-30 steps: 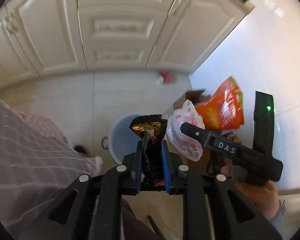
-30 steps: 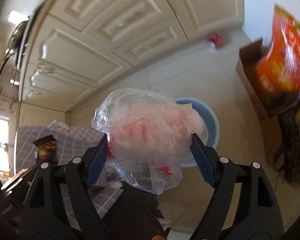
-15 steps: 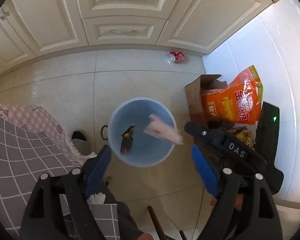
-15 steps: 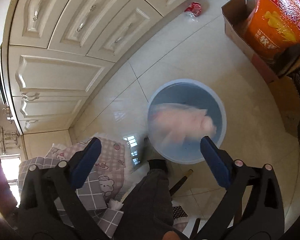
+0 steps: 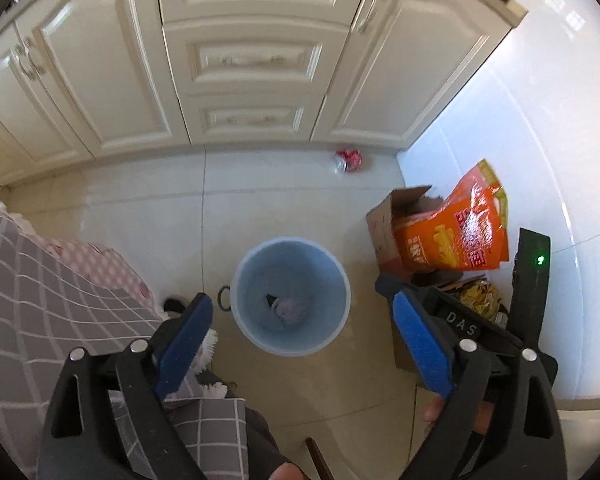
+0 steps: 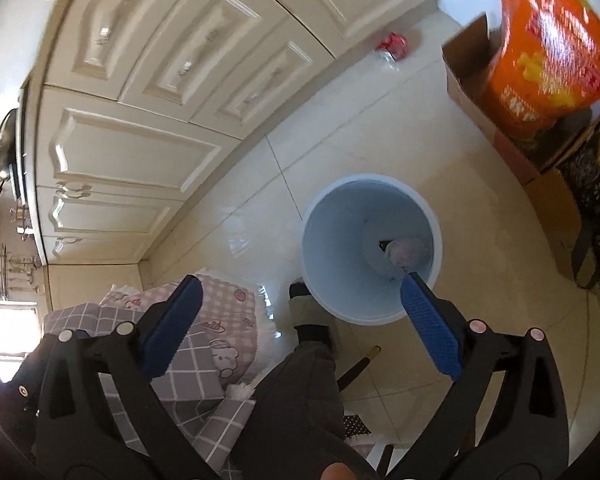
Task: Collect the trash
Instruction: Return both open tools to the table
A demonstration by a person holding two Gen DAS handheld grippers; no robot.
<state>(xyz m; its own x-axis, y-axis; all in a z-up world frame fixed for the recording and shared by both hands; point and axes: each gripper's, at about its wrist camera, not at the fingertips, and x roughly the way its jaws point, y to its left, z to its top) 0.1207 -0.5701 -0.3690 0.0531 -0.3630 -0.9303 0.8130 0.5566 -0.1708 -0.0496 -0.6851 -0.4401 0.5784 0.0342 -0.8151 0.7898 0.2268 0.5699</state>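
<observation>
Pale floor tiles (image 5: 284, 208) hold our blue bin (image 5: 291, 256), bag (image 6: 410, 252) and wrapper (image 5: 271, 300) inside; our left gripper (image 5: 300, 332) has just opened and, like our right gripper (image 6: 300, 304), gapes wide, empty.

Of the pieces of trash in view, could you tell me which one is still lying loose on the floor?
The red crushed can by the cabinet base; the pink plastic bag and dark wrapper lie inside the blue bin.

1 blue bin (image 5: 292, 298), 1 cardboard box (image 5: 384, 228), 1 orange bag (image 5: 456, 236), 1 crushed can (image 5: 349, 159)
</observation>
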